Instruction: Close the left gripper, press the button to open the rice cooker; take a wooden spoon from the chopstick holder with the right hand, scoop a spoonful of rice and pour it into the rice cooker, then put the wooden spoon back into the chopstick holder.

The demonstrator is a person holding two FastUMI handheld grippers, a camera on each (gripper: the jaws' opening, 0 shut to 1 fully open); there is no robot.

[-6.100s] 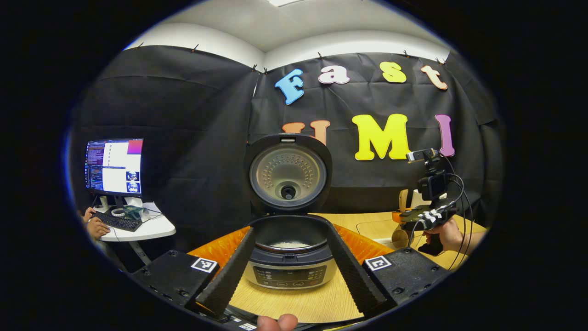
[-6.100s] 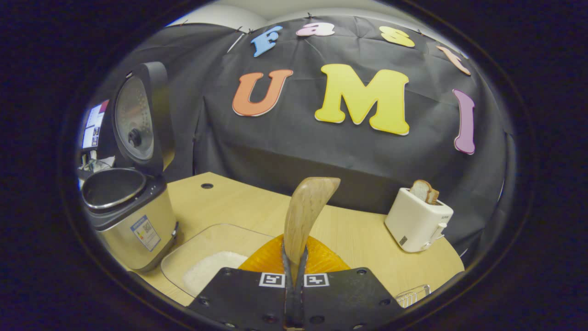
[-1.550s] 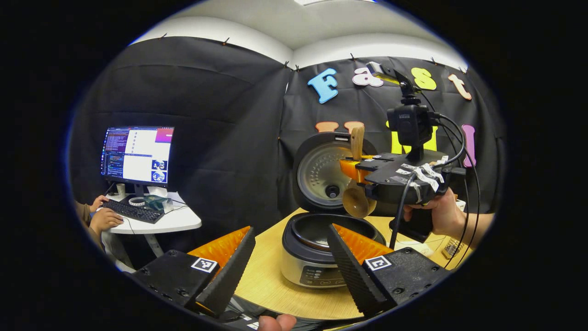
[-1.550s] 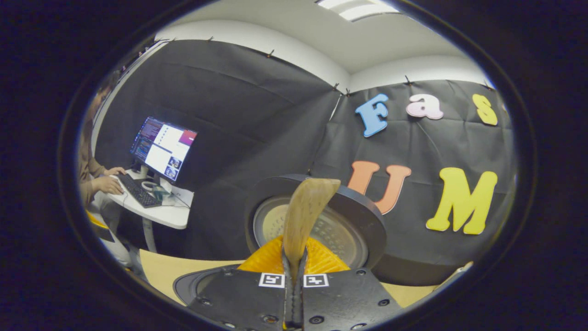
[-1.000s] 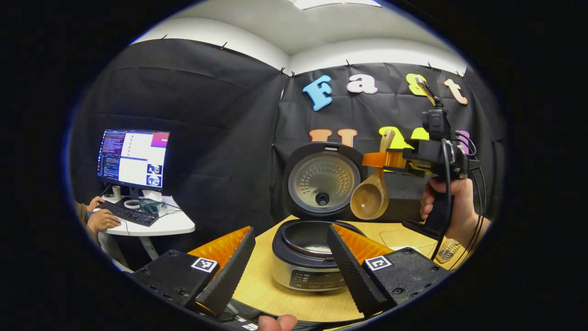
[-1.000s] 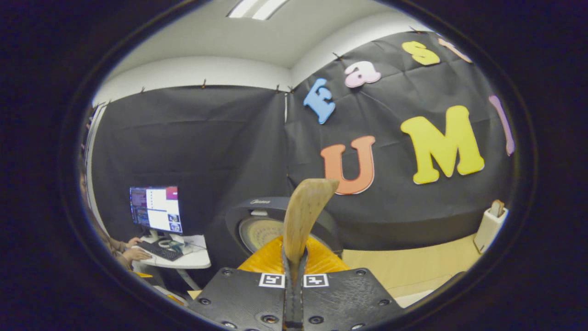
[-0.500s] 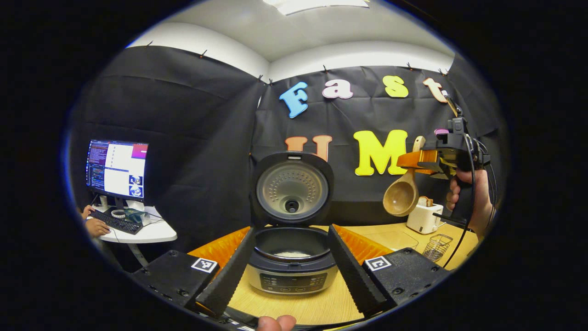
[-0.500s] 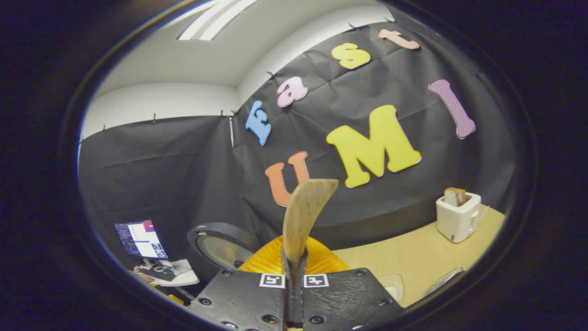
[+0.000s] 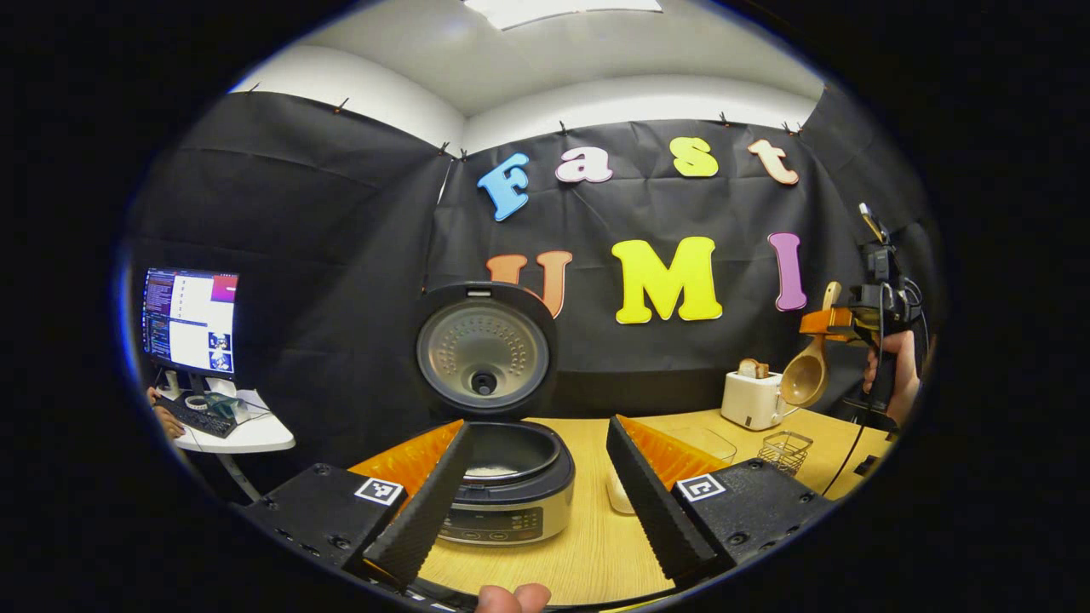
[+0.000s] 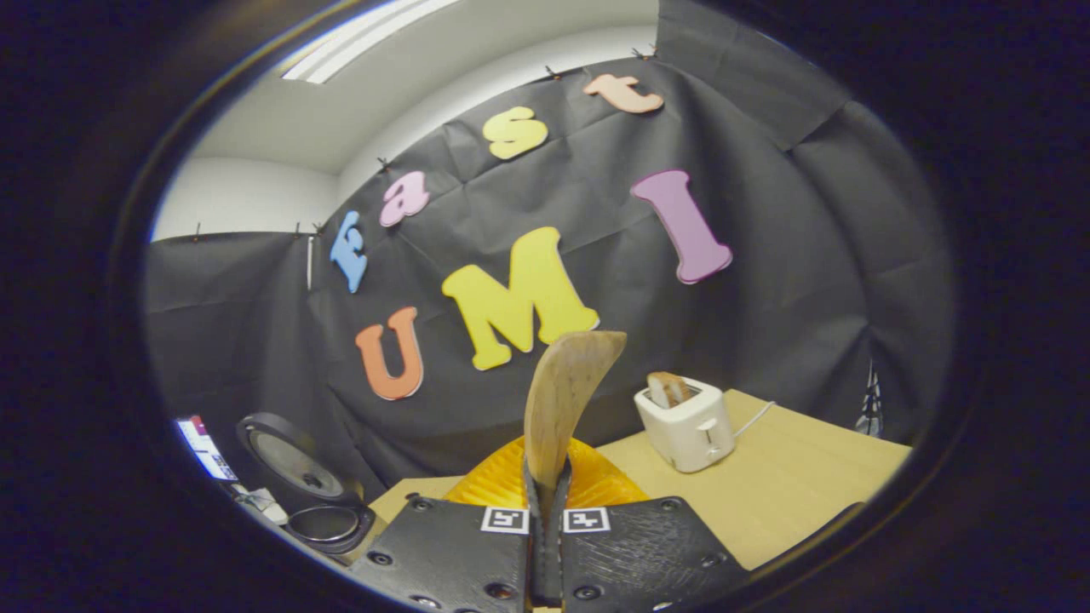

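Left gripper view: the right hand-held gripper (image 9: pixel 830 322), clamped on the wooden spoon (image 9: pixel 805 375), has swung from above the open rice cooker (image 9: pixel 502 477) toward the tabletop's right edge — rice poured, chopstick holder (image 9: pixel 785 451) next. Left hand-held gripper (image 9: pixel 528 477) gapes, empty.

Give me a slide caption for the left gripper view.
Open left tool faces the open rice cooker while the right tool holds the wooden spoon above the wire holder.

At the bottom centre the right gripper (image 10: pixel 546 545) pinches the handle of a wooden spoon (image 10: pixel 562 400), which rises to mid-frame. A toaster (image 10: pixel 685 430) stands on the surface (image 10: pixel 792 485) at right. The open rice cooker (image 10: pixel 311 502) sits lower left.
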